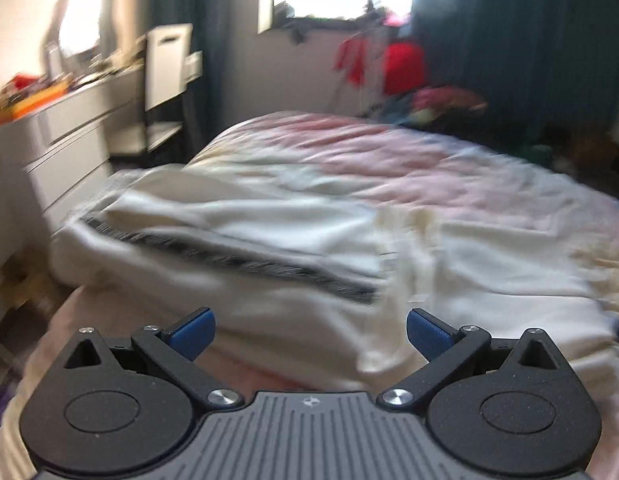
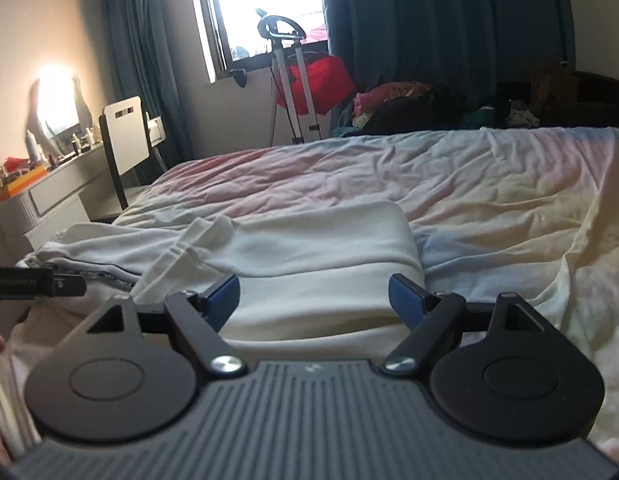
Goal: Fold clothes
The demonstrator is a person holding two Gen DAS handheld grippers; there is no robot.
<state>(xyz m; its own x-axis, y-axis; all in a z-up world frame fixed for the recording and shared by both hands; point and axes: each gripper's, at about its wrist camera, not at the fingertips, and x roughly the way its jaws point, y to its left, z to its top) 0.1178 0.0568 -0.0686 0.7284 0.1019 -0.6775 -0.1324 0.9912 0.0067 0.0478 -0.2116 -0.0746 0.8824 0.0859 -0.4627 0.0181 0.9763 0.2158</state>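
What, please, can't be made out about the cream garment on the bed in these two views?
- Left wrist view: motion blur smears the cream garment with a dark striped band; its type and fold edges are unreadable.
- Right wrist view: the right gripper body covers the garment's near edge.
- Right wrist view: the frame's left edge cuts off its left end.

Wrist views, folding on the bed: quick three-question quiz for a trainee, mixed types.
1. True or false: the left gripper grips the white garment.
2. The garment lies on: A) the chair B) the bed C) the dresser.
3. What colour is the stripe on the garment?

Key: 1 false, both the left and right gripper are open and empty. 2 B. 3 dark, grey to black.
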